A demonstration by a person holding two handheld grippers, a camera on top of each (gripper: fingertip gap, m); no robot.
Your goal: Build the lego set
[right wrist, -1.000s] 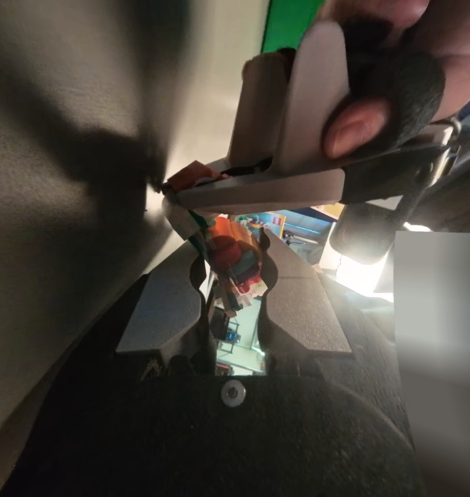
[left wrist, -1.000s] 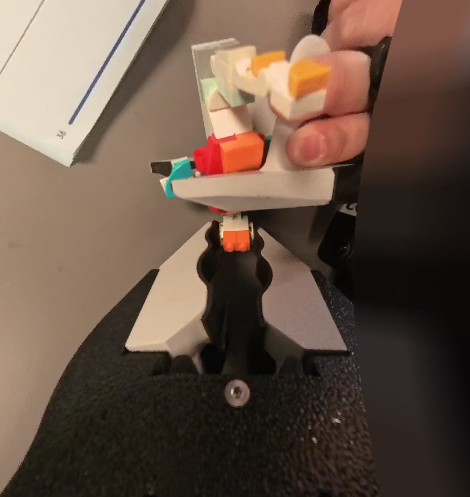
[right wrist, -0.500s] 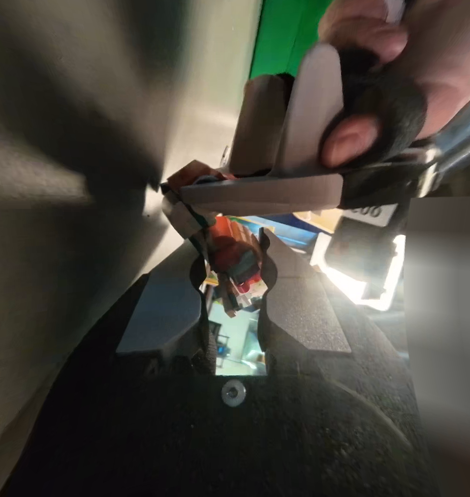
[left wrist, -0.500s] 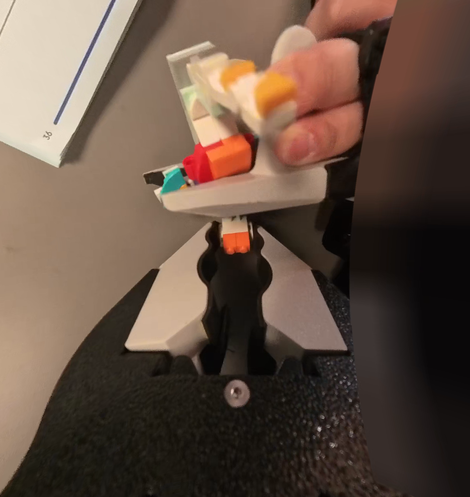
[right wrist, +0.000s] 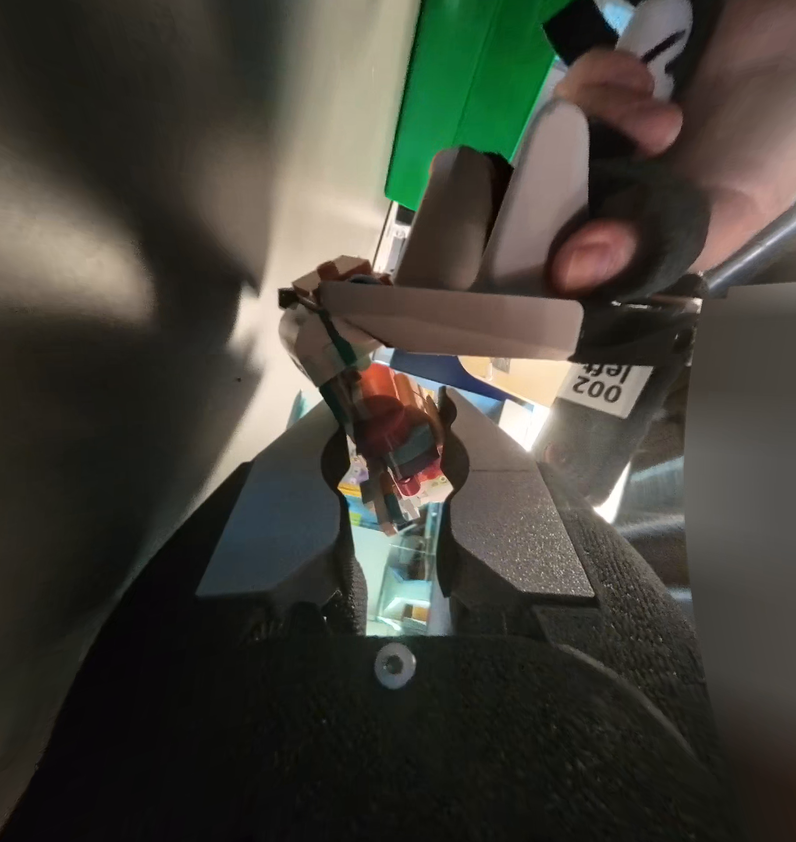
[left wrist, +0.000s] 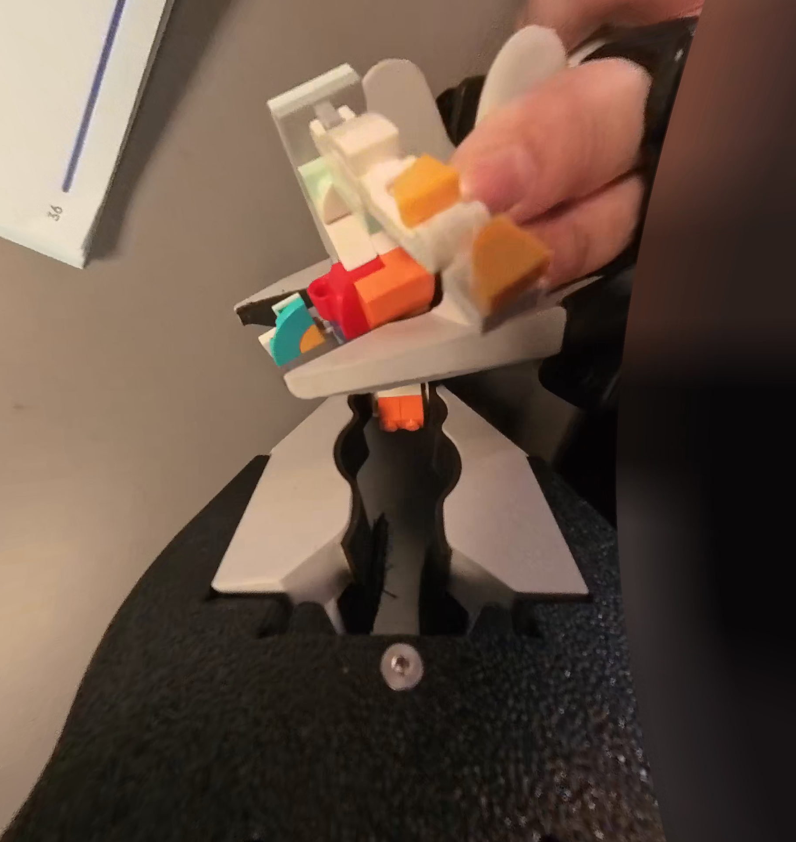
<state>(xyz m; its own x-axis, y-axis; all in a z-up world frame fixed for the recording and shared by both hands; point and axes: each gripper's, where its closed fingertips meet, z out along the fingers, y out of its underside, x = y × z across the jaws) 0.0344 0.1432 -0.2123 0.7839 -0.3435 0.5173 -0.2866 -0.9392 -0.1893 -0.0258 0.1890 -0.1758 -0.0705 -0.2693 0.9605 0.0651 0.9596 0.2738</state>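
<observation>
Both tongs grip one lego model: left tongs point(left wrist: 398, 412) pinch its orange foot, right tongs point(right wrist: 398, 449) clamp its red middle. One hand point(left wrist: 564, 182) steadies two yellow-orange pieces above the counter point(left wrist: 91, 410).

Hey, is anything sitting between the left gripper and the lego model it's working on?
Nothing visible is in the way. The left gripper already has its jaws closed on an orange and white piece at the model's underside. The right gripper crosses just beyond, clamping the lego model, and a person's fingers press on its far side.
</observation>
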